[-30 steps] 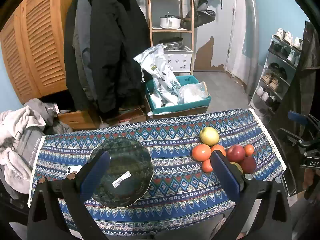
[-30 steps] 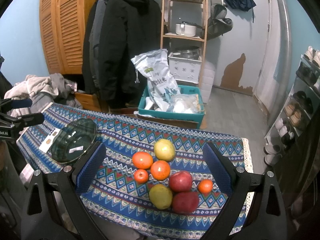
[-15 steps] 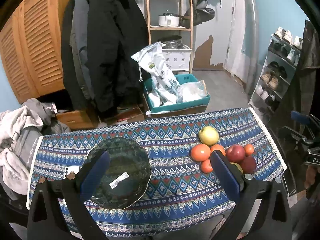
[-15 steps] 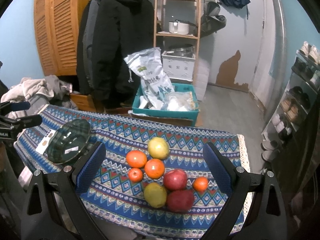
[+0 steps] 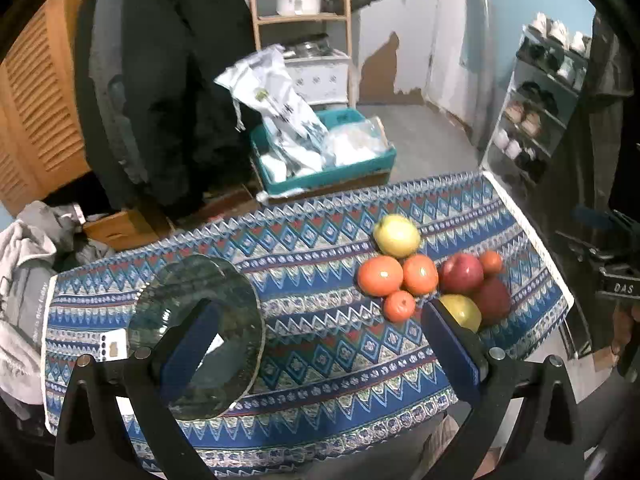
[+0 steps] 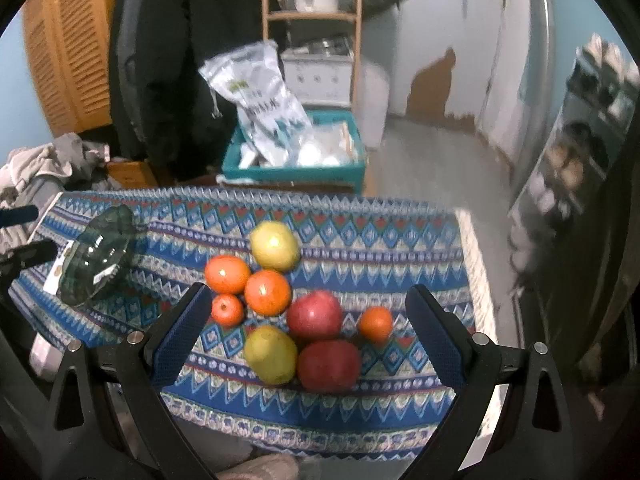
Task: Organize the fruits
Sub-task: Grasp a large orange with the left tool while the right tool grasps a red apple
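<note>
Fruits [image 6: 292, 304] lie in a tight cluster on the right half of the bench [image 6: 380, 248], on its patterned cloth: two yellow-green apples, two red apples, and four orange fruits of two sizes that I cannot identify more closely. Several touch one another. A dark glass plate [image 5: 192, 336] sits well apart on the left half, beside a white phone [image 5: 114, 346].

Handling, as I judge it: each fruit is round, firm and smooth-skinned, so it can roll or squirt out of a shallow pinch. I take hold across the widest part, pads on opposite sides, with moderate force to avoid bruising. The small orange fruit [image 6: 375, 323] on the right edge of the cluster stands clearest of its neighbours and is the easiest first pick. The plate is rigid and breakable; I set fruit on it, not drop it.

My right gripper [image 6: 308, 330] is spread wide, holds nothing and hovers above the cluster. My left gripper [image 5: 318, 342] is equally wide, empty, over the cloth between plate and fruit.
</note>
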{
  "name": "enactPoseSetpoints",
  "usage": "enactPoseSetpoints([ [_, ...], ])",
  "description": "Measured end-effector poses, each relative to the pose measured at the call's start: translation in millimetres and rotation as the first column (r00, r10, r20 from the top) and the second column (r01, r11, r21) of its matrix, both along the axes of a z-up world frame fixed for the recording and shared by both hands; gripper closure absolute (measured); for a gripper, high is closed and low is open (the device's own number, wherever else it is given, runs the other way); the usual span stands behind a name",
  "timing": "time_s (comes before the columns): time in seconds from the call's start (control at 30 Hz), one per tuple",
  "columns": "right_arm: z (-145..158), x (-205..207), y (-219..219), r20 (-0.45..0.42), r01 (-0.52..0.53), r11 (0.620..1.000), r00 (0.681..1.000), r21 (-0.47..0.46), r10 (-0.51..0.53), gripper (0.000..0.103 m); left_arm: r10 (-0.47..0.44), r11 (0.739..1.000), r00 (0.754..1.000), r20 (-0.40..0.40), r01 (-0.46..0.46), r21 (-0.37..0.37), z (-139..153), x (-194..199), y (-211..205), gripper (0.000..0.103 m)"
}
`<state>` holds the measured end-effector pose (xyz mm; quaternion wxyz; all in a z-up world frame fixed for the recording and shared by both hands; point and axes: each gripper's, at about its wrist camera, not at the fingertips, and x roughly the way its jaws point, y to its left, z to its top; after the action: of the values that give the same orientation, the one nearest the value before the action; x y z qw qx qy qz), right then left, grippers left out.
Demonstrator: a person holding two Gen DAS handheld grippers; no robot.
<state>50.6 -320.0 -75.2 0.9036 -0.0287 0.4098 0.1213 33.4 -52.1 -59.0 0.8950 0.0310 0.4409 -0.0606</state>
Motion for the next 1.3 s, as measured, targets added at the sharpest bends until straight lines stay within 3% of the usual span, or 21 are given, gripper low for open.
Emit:
enactPoseSetpoints([
  [0.23, -40.3, 16.0, -12.2, -0.129, 0.04, 0.999, 0.991, -0.004, -0.04, 0.007, -0.049, 0.999, 0.994, -0.102, 0.048, -0.017, -31.5, 8.7, -13.8, 0.001],
  [0.6, -100.9, 35.4, -19.4, -0.284, 0.036, 0.998, 0.957, -0.051, -0.049, 0.007, -0.061, 0.997, 0.979, -0.194, 0.069, 0.036, -79.7, 24.8, -26.1, 0.001],
  [0.97, -137.1, 48.8, -22.9, -0.377, 0.003, 0.998, 0.926, -0.06, -0.025, 0.015, -0.063, 0.996, 0.969, -0.237, 0.075, 0.041, -97.9, 36.3, -35.4, 0.001],
  [1.3, -163.4, 56.5, -22.6, -0.468, -0.016, 0.999, 0.883, 0.035, 0.03, 0.019, -0.059, 0.997, 0.964, -0.26, 0.069, 0.032, -109.9, 48.0, -36.3, 0.001],
])
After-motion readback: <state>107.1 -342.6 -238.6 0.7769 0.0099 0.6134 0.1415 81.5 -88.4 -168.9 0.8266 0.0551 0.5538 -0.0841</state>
